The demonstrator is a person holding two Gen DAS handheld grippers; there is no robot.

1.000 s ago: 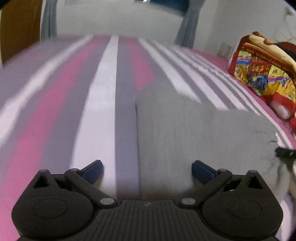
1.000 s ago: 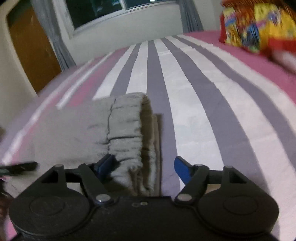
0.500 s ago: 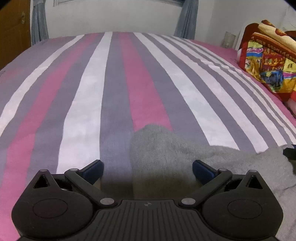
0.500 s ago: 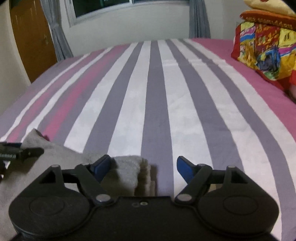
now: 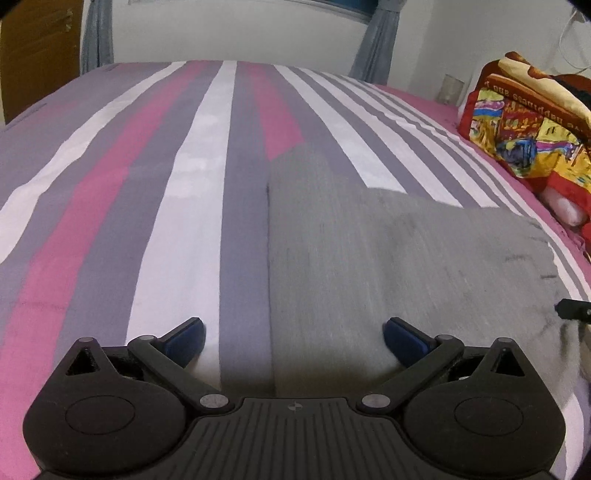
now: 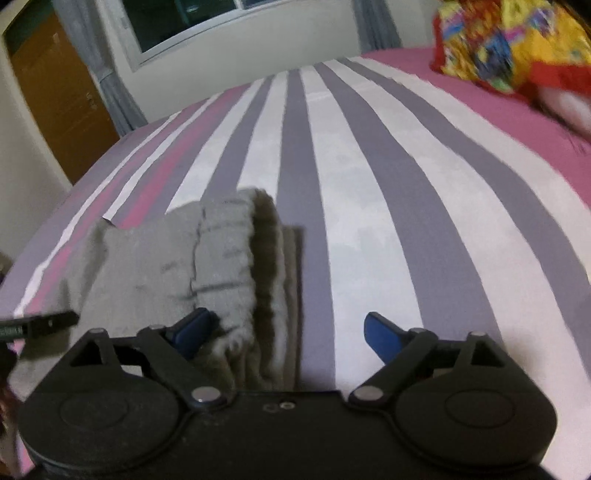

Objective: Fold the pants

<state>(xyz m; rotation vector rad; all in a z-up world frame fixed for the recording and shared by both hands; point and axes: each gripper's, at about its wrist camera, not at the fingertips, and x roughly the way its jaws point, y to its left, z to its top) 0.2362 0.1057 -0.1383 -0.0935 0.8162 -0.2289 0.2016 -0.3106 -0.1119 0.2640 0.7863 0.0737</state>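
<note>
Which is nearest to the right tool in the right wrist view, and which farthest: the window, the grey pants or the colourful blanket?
1. Grey pants: lower left, waistband between the opening fingers of the right tool.
2. Colourful blanket: upper right, on the bed's far side.
3. Window: top left, on the wall beyond the bed.

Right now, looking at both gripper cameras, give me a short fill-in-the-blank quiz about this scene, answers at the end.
1. The gray pants lie on a bed sheet patterned with ____.
2. The elastic waistband shows in the ____ wrist view.
3. The fingertips of the left gripper are colored ____.
4. The right gripper has jaws that are ____ around the waistband edge.

Answers: stripes; right; blue; opening
</note>
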